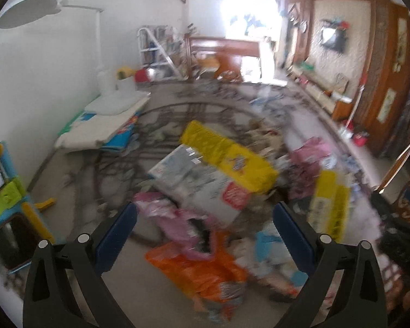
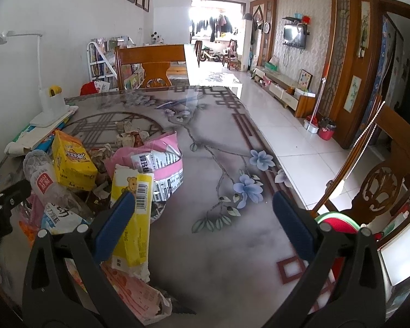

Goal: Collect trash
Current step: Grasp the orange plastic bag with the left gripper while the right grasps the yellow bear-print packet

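A pile of trash lies on the flower-patterned table (image 2: 218,142). In the blurred left wrist view my left gripper (image 1: 205,218) hangs open above a clear bottle with a red label (image 1: 199,183), a yellow box (image 1: 227,155), a pink wrapper (image 1: 177,218) and an orange bag (image 1: 202,268). In the right wrist view my right gripper (image 2: 203,205) is open over bare tabletop, right of the pile. Its left finger overlaps a long yellow wrapper (image 2: 134,218). The yellow box (image 2: 71,161), bottle (image 2: 49,183) and a pink bag (image 2: 155,161) sit farther left. Nothing is held.
A white desk lamp (image 2: 52,101) and flat books stand at the table's far left. A wooden chair (image 2: 153,60) is at the far end, another chair (image 2: 382,180) on the right. A red-and-green round object (image 2: 339,221) sits by the right edge. The left gripper's body (image 2: 0,199) shows at the left border.
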